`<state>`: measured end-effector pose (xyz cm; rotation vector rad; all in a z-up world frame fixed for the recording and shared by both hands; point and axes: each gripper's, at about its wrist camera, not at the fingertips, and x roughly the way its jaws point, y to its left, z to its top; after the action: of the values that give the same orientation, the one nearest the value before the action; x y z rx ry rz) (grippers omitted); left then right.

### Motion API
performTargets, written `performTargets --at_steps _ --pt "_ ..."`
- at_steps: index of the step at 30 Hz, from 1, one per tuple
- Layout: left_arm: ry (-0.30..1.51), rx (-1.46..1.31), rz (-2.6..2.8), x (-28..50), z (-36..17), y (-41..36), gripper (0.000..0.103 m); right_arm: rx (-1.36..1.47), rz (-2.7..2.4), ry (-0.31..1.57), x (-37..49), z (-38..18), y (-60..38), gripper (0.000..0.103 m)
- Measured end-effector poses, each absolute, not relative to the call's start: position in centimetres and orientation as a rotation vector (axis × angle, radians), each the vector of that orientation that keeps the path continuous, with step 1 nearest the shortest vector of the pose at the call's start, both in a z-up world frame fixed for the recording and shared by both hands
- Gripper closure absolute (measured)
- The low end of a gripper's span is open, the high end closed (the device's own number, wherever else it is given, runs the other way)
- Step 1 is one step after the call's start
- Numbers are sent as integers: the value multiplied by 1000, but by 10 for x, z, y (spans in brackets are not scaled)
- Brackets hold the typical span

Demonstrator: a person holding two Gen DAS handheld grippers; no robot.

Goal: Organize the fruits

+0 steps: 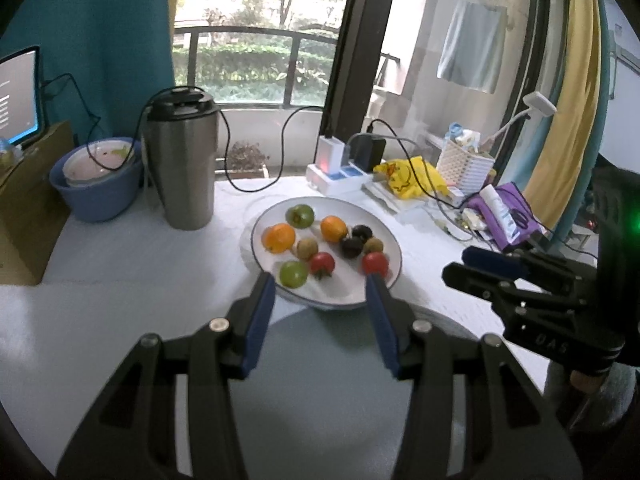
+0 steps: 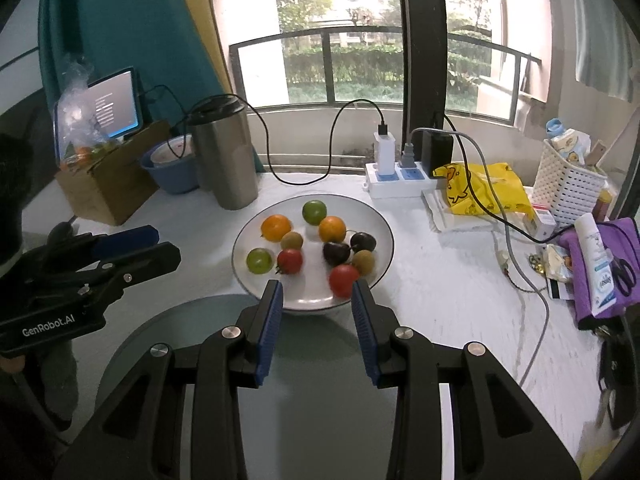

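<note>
A white plate [image 1: 384, 280] [image 2: 380, 220] on the white table holds several fruits: two oranges [image 1: 279, 237] [image 2: 332, 229], two green ones [image 1: 294, 274] [image 2: 314, 211], two red tomatoes [image 1: 322, 263] [image 2: 343, 280], two brown kiwis [image 1: 307, 248] [image 2: 291, 240] and two dark plums [image 1: 352, 246] [image 2: 336, 253]. A grey-blue plate [image 1: 320, 380] [image 2: 312, 400] lies empty under both grippers, nearer than the white plate. My left gripper [image 1: 322, 280] is open and empty at the white plate's near rim. My right gripper [image 2: 318, 286] is open and empty, beside the nearest tomato.
A steel tumbler [image 1: 186, 164] [image 2: 226, 156] and blue bowl [image 1: 96, 192] stand at the back left by a cardboard box [image 2: 108, 184]. A power strip [image 1: 340, 176] [image 2: 396, 180] with cables, a yellow bag [image 2: 480, 192], a white basket [image 2: 568, 184] and purple clutter [image 2: 600, 272] fill the right.
</note>
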<state>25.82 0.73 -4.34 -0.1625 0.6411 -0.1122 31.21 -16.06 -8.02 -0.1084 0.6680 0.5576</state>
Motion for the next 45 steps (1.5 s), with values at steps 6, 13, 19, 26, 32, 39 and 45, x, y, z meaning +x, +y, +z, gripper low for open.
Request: performTargets --at_steps 6,13,19,26,32,39,45 --pt "629 -156 -110 235 -41 4 54 -114 554 655 288 -77 -163 65" --pt "616 -153 -84 205 -36 4 54 -118 556 637 260 -73 -167 65" --pt "594 -136 -55 178 -30 0 54 -123 552 608 235 -64 -173 65" --pt "542 -130 -40 142 -16 -4 17 -119 544 561 205 -50 -182 59" --pt "468 -137 -44 108 4 -10 11 -99 533 514 178 -35 -196 52" --pt "397 -61 -11 81 32 -29 8 -78 498 445 148 -8 -211 20" --pt "350 -33 13 67 51 -38 8 -51 461 380 122 17 -228 17"
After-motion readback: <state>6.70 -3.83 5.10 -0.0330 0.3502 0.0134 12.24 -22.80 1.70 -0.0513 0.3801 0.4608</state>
